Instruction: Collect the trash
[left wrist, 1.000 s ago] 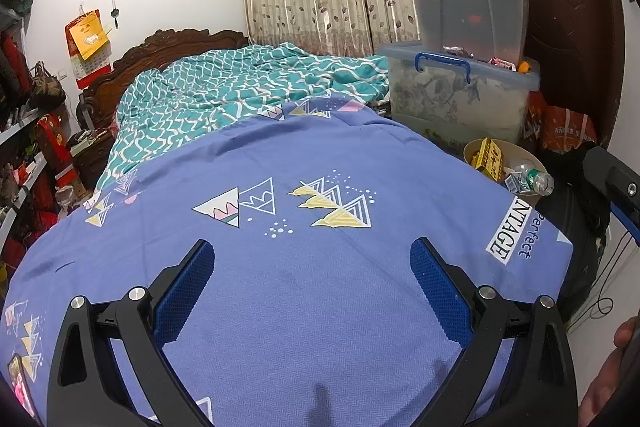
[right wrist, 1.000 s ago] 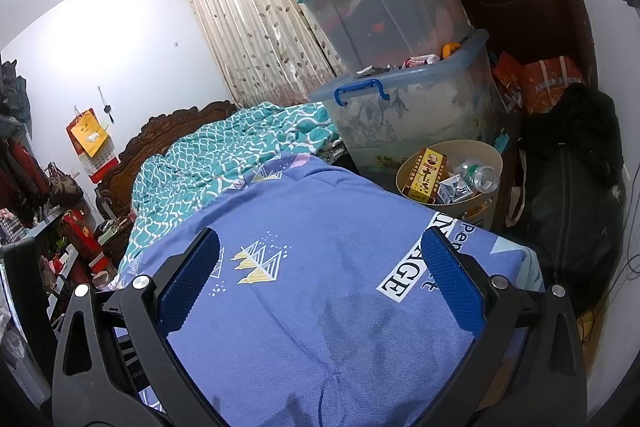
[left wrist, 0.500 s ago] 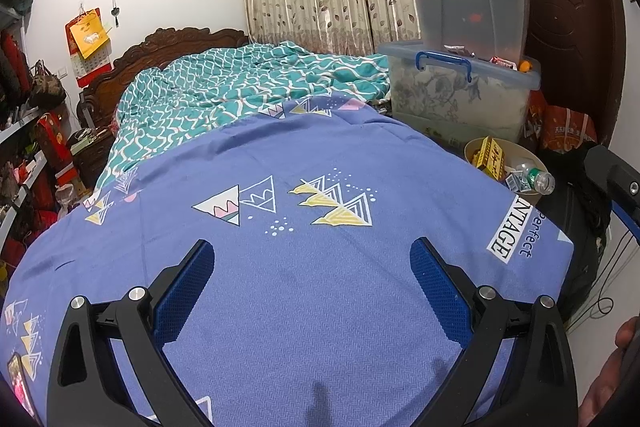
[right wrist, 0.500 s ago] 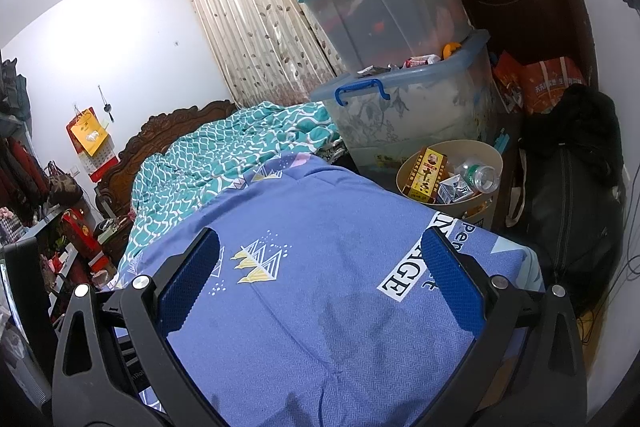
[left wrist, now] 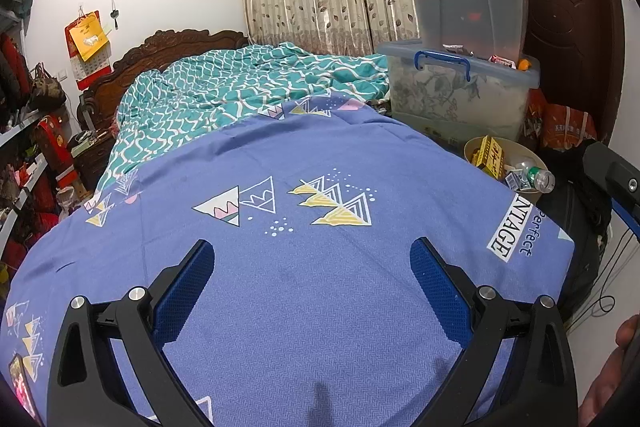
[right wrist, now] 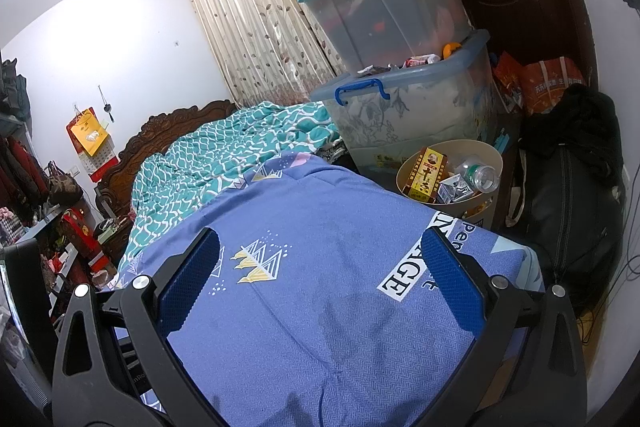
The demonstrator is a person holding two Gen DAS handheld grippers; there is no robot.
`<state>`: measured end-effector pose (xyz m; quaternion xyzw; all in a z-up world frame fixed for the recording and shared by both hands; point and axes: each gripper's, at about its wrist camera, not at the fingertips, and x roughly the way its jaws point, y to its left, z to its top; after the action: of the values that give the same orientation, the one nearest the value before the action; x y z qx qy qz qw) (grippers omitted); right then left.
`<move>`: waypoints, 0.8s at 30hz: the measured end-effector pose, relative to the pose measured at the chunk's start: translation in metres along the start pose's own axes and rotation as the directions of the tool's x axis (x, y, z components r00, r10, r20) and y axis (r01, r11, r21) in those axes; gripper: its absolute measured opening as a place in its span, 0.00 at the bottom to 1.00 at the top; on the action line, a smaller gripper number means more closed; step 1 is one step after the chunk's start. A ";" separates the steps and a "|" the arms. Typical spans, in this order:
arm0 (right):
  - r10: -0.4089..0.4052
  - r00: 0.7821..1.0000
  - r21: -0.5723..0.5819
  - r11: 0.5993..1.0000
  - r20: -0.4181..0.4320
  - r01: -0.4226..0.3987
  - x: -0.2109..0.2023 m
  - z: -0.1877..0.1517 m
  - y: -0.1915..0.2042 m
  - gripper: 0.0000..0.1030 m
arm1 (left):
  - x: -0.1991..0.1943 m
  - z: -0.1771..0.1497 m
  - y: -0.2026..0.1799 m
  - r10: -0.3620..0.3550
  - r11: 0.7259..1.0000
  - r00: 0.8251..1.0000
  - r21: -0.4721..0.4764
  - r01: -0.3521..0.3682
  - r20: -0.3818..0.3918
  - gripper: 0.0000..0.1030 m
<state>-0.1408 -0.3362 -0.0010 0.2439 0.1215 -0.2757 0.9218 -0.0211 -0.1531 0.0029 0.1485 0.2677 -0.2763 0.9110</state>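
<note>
We hold the left hand-held gripper [left wrist: 312, 259] and the right hand-held gripper [right wrist: 320, 251] above the blue bedsheet [left wrist: 280, 227], each with its jaws spread wide and grasping nothing. The beige trash bin [right wrist: 412, 169] stands on the floor just beside the bed's far corner, below the stacked storage boxes [right wrist: 400, 7]; it contains a yellow carton [right wrist: 425, 173], a clear plastic bottle [right wrist: 478, 175] and a small white carton [right wrist: 454, 189].
</note>
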 end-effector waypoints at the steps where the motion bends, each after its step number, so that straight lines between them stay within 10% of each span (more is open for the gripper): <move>1: 0.000 1.000 -0.001 1.000 0.001 0.000 0.000 0.000 0.000 0.97 | 0.000 0.000 0.000 0.000 1.000 1.000 0.000 0.000 0.000 0.92; 24: 0.000 1.000 0.000 1.000 -0.001 0.000 0.002 -0.001 -0.001 0.97 | -0.001 0.002 -0.001 -0.036 0.999 0.999 0.018 0.036 -0.006 0.92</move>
<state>-0.1403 -0.3376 -0.0025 0.2441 0.1221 -0.2755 0.9218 -0.0215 -0.1544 0.0050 0.1529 0.2704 -0.2948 0.9037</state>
